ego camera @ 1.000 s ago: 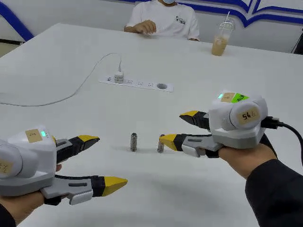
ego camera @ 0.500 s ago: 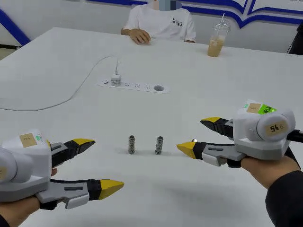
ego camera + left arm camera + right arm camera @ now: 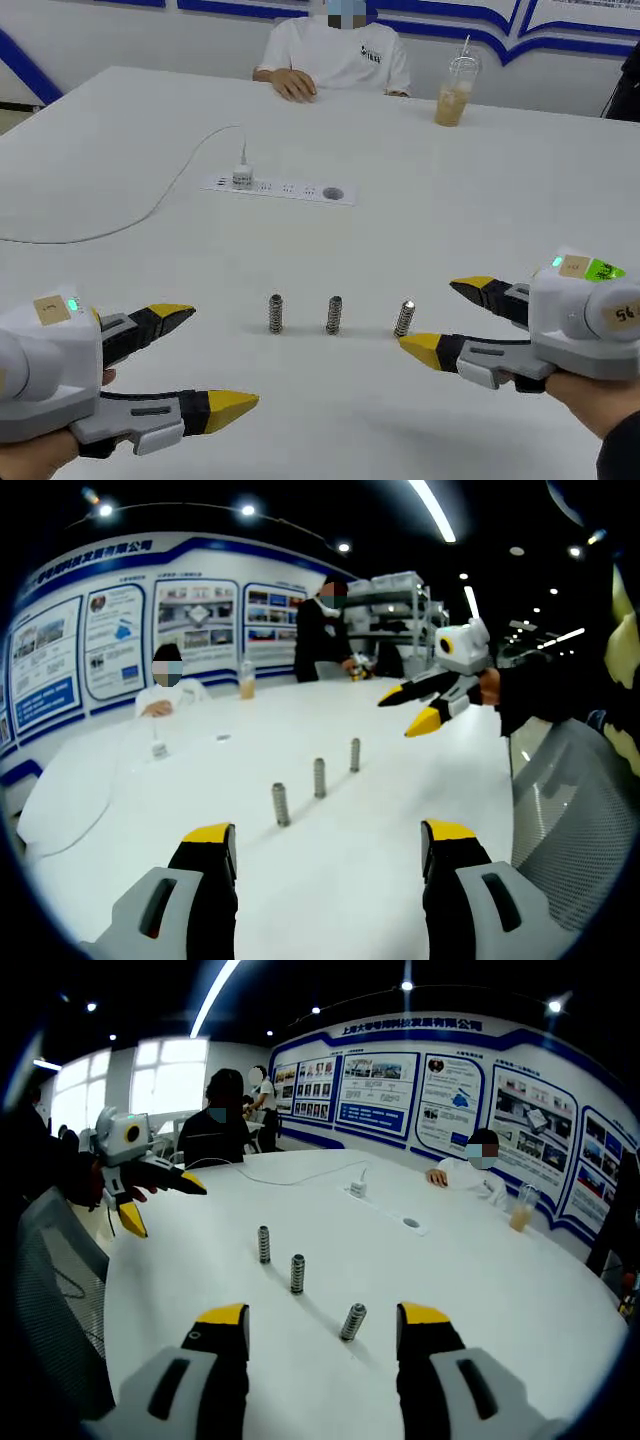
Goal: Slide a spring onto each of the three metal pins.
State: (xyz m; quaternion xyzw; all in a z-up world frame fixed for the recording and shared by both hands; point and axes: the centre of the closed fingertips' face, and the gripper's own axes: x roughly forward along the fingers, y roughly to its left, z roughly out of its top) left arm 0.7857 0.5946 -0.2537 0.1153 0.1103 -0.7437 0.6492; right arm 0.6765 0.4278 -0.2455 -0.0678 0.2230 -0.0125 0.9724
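Right claw [image 3: 440, 314] drawn back, third spring [image 3: 404, 318] uncovered, leaning

Open table [image 3: 330, 410] surrounds the row of three pins [image 3: 334, 314].

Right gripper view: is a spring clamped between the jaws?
No, the right gripper is open and empty; the nearest spring stands on the table ahead of its tips.

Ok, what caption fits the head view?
Open left tool and open right tool flank three springs on a white table.
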